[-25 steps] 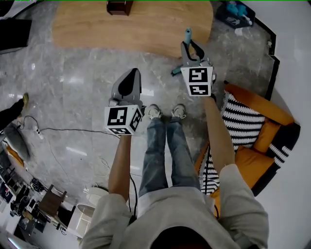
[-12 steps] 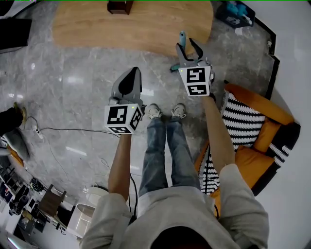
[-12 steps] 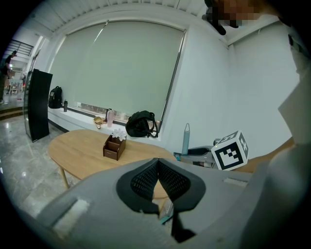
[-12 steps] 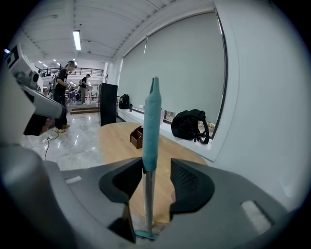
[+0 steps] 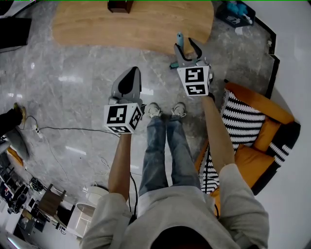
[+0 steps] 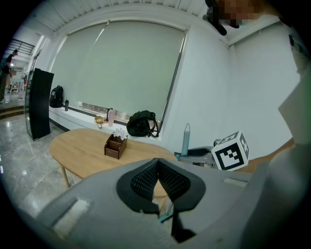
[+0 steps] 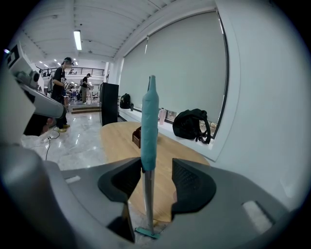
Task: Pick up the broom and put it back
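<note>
The broom (image 5: 180, 41) stands upright by the edge of the wooden table (image 5: 131, 24), with a teal grip over a thin metal pole and its teal foot on the floor. My right gripper (image 5: 187, 46) is around the handle and its jaws are opening. In the right gripper view the teal grip (image 7: 148, 124) stands between the pads, close against the left pad, with a clear gap to the right pad. My left gripper (image 5: 131, 73) hangs to the left over bare floor, shut and empty. Its pads (image 6: 158, 171) meet in the left gripper view, where the broom (image 6: 186, 139) shows behind.
A small wooden box (image 5: 119, 6) sits on the table. An orange armchair with a black-and-white striped cushion (image 5: 245, 121) stands close at the right. A cable (image 5: 58, 130) trails over the grey marble floor at the left. A black backpack (image 7: 192, 124) lies on the window sill.
The right gripper's jaws have spread apart from around the broom handle, and the gripper has shifted slightly left. The broom stays upright. The left gripper has not moved.
</note>
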A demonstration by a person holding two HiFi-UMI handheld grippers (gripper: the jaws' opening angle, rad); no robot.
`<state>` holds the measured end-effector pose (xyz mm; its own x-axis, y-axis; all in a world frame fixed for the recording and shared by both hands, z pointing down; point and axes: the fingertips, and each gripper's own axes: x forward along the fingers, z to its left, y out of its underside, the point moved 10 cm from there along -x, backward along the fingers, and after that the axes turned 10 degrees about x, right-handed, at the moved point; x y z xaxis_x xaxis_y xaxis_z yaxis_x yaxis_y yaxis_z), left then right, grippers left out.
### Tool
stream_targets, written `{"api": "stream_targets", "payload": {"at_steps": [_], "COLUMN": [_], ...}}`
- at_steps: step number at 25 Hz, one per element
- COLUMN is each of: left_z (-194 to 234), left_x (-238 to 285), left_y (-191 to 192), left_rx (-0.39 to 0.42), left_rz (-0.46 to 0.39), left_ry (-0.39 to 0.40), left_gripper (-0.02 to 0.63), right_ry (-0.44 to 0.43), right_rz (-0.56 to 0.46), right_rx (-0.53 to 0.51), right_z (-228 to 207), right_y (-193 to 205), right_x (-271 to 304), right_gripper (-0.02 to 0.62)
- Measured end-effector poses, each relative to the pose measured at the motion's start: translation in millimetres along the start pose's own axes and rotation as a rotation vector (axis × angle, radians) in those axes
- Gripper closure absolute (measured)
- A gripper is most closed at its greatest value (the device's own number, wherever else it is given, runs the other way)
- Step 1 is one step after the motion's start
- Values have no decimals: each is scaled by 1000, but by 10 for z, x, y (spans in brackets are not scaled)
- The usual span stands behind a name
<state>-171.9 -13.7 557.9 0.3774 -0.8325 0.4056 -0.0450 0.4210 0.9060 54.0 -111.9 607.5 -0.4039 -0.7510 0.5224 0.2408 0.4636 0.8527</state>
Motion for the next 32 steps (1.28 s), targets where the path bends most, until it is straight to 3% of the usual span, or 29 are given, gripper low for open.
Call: {"api": "stream_targets", "payload": {"at_steps": [7, 10, 17, 24, 32], "left_z": [28, 46, 66, 15, -49], "left_x": [-24, -36, -51, -48, -19], "left_y": [9, 11, 20, 2, 4], "left_rx": [-4, -6, -7, -4, 2], "left_rz": [1, 1, -2, -3, 4], "left_ry": [-4, -7, -10, -2, 3], "left_gripper": [604, 604, 604, 604, 604], "right_ry": [-4, 0, 17, 122, 171], "right_rz": [20, 31, 42, 72, 69], "right_rx": [1, 4, 14, 56, 65], "right_z": [63, 89, 26, -236, -547], "right_y": [60, 76, 54, 93, 84], "right_x": [5, 2, -12, -71, -102], "right_gripper": [403, 511, 515, 514, 509]}}
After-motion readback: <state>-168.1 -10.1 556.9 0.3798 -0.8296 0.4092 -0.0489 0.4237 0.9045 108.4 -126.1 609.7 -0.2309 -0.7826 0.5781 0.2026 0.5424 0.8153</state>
